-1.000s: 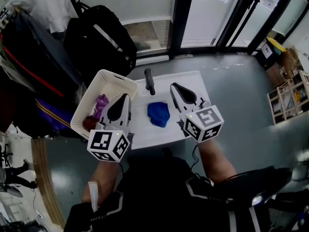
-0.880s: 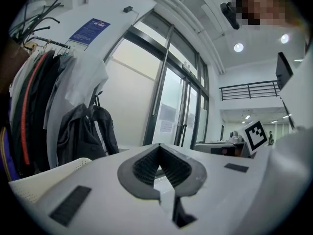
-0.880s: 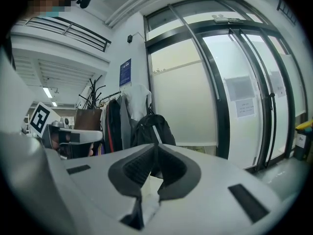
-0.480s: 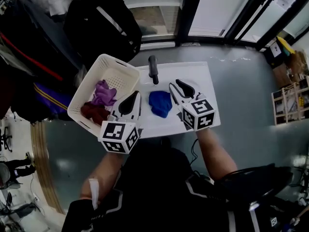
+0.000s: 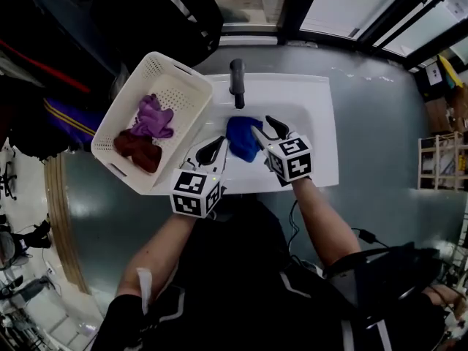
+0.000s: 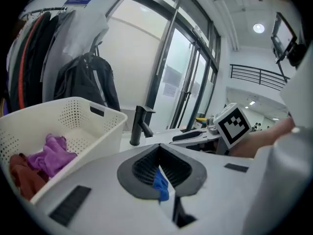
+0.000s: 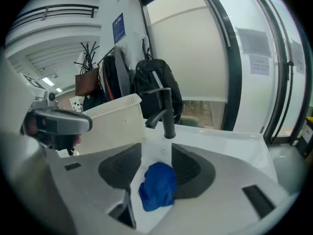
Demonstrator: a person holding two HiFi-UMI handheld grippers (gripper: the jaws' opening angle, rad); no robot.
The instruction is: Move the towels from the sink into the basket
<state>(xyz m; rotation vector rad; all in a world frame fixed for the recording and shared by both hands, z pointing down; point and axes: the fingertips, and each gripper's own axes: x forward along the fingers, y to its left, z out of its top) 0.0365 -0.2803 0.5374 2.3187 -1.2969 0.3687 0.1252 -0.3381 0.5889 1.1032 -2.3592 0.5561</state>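
**Right claw lining up on the blue towel (image 7: 157,186) in the sink (image 5: 311,101)**
Our right gripper (image 7: 156,147) has just been opening: its jaws stand apart, and the towel lies loose between them, untouched. Our left gripper (image 6: 159,147) is closed and seems empty. We should go low around the bunched middle, then carry it left to the basket (image 5: 172,68).

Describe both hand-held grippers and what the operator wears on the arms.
Both match: the left hand-held gripper and right hand-held gripper have white tapered shells, dark ribbed pads and a white cube with black square markers at the back. The person wears a dark top with thin white lines, and the forearms are bare. A white strip sits by the left elbow.
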